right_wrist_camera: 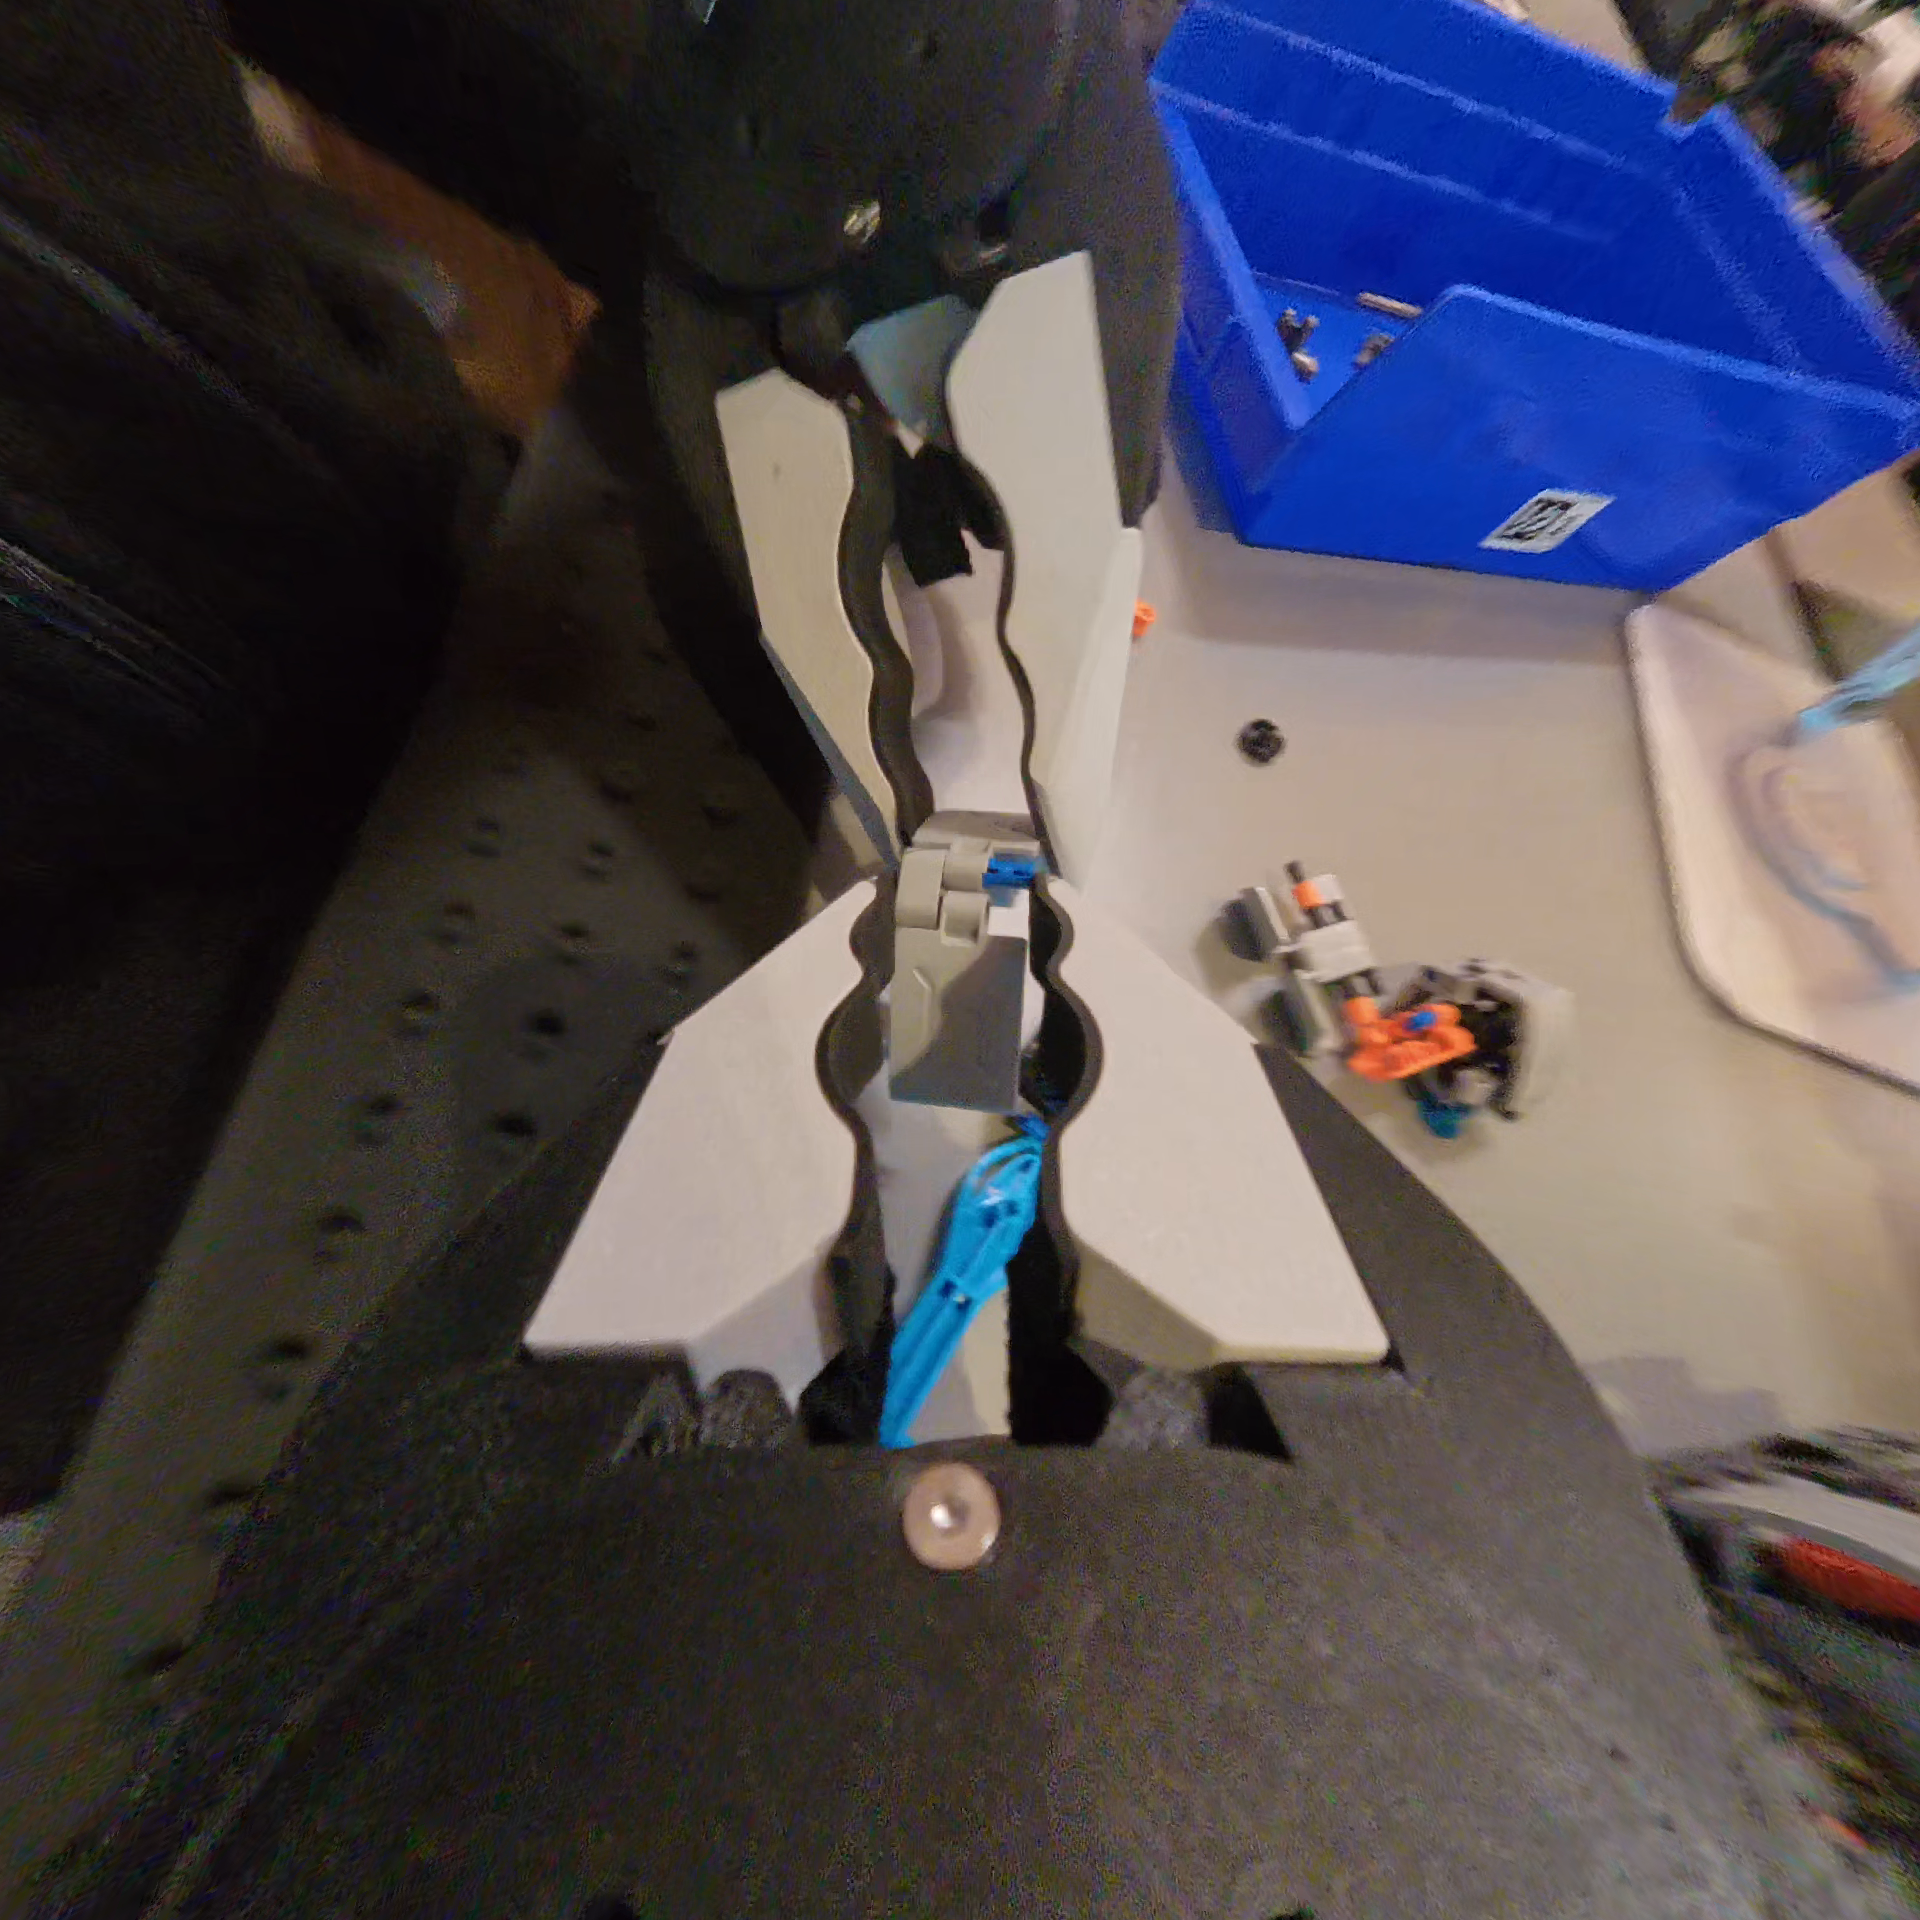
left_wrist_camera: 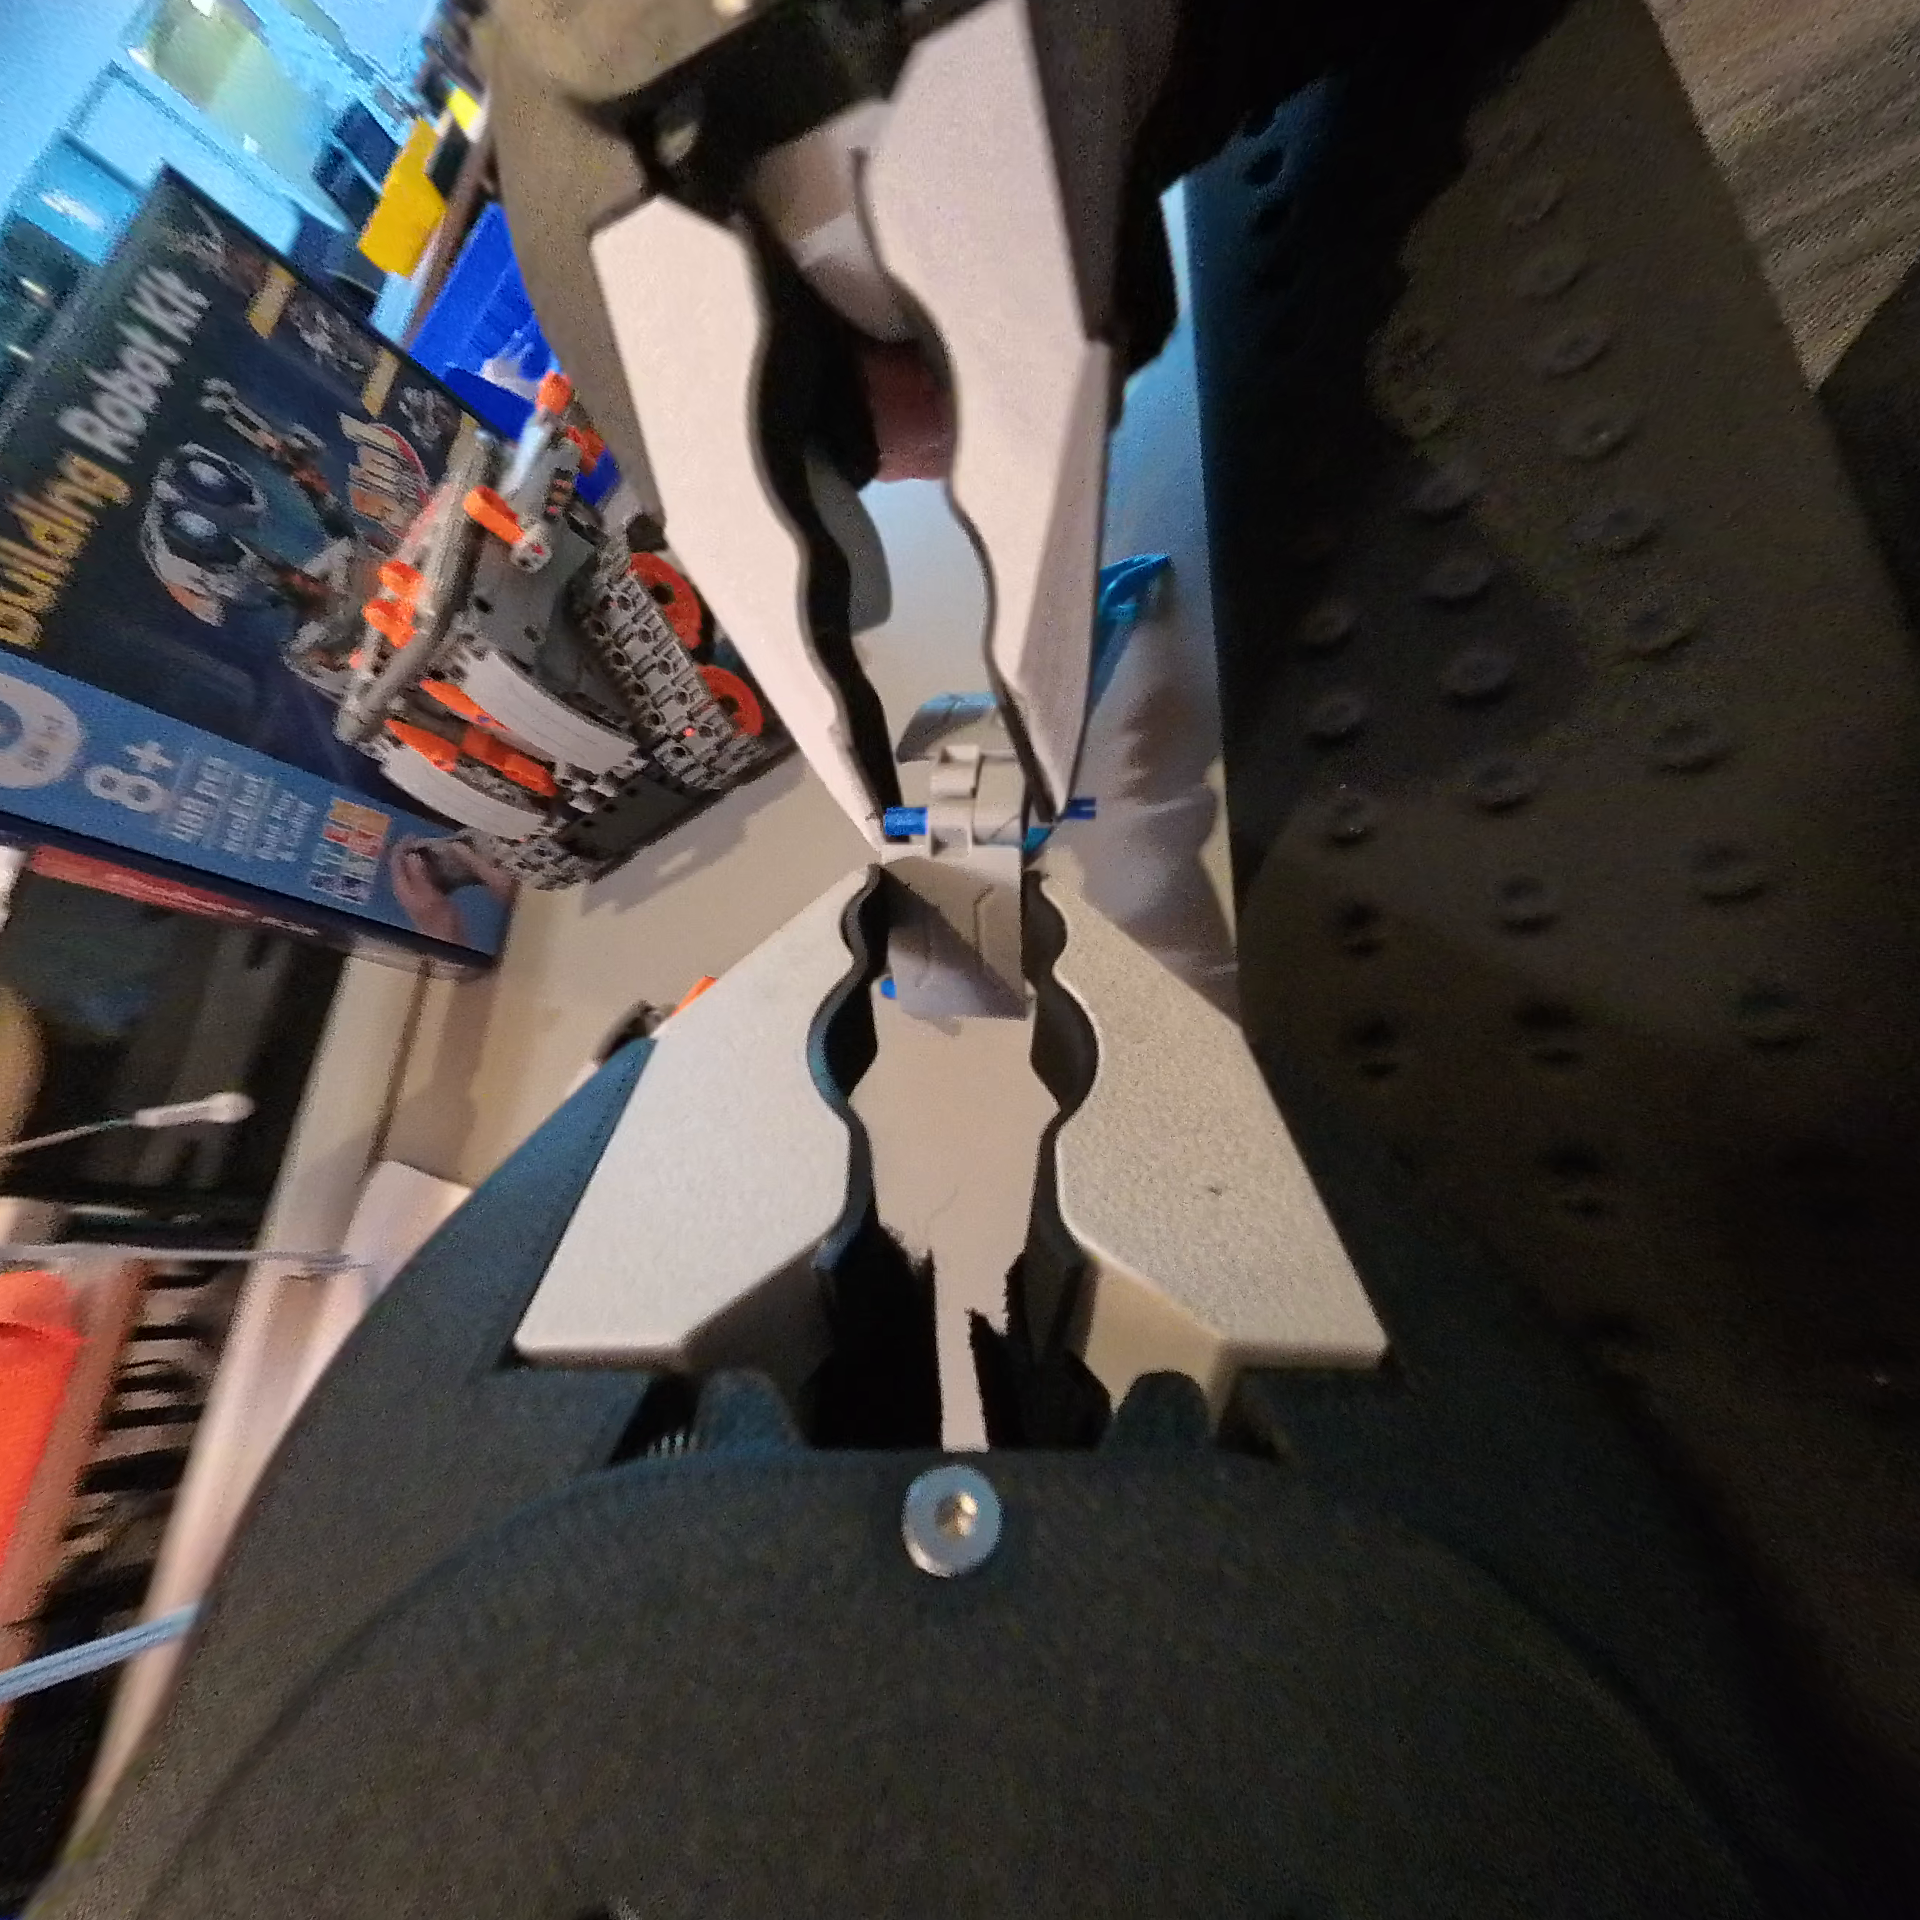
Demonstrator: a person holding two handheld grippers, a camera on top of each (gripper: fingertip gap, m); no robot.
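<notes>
My left gripper (left_wrist_camera: 951, 878) and my right gripper (right_wrist_camera: 958, 888) meet tip to tip over a pale table (right_wrist_camera: 1455, 727). Both are shut on one small grey building-block assembly (right_wrist_camera: 956, 997) with a blue pin (right_wrist_camera: 1008, 868), each on one end. In the left wrist view the assembly (left_wrist_camera: 956, 956) sits between my left fingers, and the right gripper (left_wrist_camera: 966, 816) comes in from above, closed on its far end. In the right wrist view the left gripper (right_wrist_camera: 977, 826) is closed on the far end. A light blue part (right_wrist_camera: 966, 1268) lies under the right gripper's fingers.
A black perforated board (right_wrist_camera: 468, 935) runs along one side. A blue bin (right_wrist_camera: 1558, 312) stands beyond. A small grey and orange sub-assembly (right_wrist_camera: 1371, 997) and a white tray (right_wrist_camera: 1766, 831) lie to the right. A tracked grey and orange model (left_wrist_camera: 540, 665) stands by a kit box (left_wrist_camera: 208, 520). Less than 4 cm separates the two grippers' tips.
</notes>
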